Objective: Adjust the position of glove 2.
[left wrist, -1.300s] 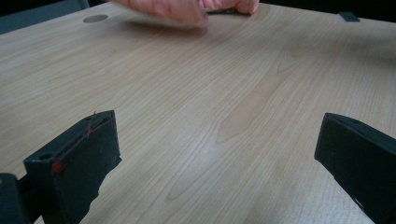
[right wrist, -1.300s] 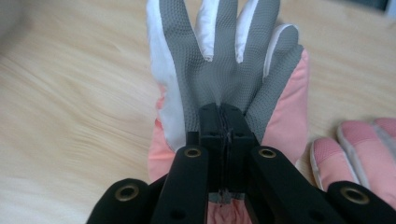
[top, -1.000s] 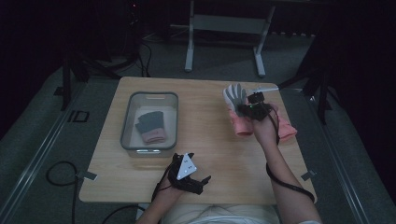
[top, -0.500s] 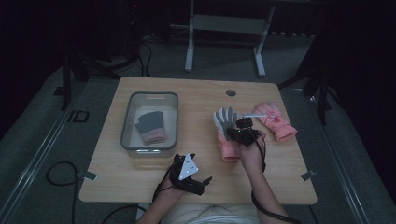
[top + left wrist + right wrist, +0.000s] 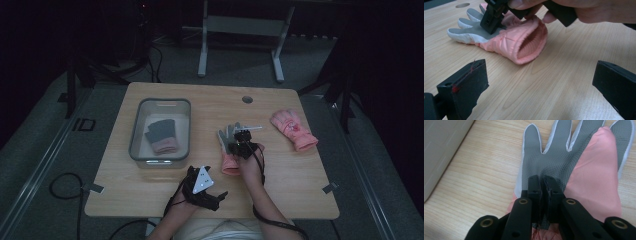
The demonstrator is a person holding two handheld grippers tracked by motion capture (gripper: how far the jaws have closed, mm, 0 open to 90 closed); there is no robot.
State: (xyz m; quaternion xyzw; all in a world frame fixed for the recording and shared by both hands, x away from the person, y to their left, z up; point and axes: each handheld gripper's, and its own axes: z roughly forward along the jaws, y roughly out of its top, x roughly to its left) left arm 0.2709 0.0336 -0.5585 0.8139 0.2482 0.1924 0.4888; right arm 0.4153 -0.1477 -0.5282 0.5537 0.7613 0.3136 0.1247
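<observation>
A pink glove with a grey palm (image 5: 229,152) lies palm up on the wooden table, just right of the middle. My right gripper (image 5: 241,141) pinches a fold of its grey palm fabric (image 5: 559,160). The jaws have just been opening slightly, with the fabric still caught between the fingertips of the right gripper (image 5: 543,181). The left gripper view looks into the glove's open cuff (image 5: 529,45), with the right gripper (image 5: 492,26) on top of it. My left gripper (image 5: 216,196) rests near the front edge, open, nothing between its jaws (image 5: 540,67).
A second pink glove (image 5: 294,129) lies at the right of the table. At the left stands a clear bin (image 5: 159,102) with a grey and pink glove (image 5: 161,136) in it. A round cable hole (image 5: 247,99) is near the back edge.
My right hand has carried the glove from beside the other pink glove leftwards and down towards the front; the glove now lies on the table. The left gripper has not moved.
</observation>
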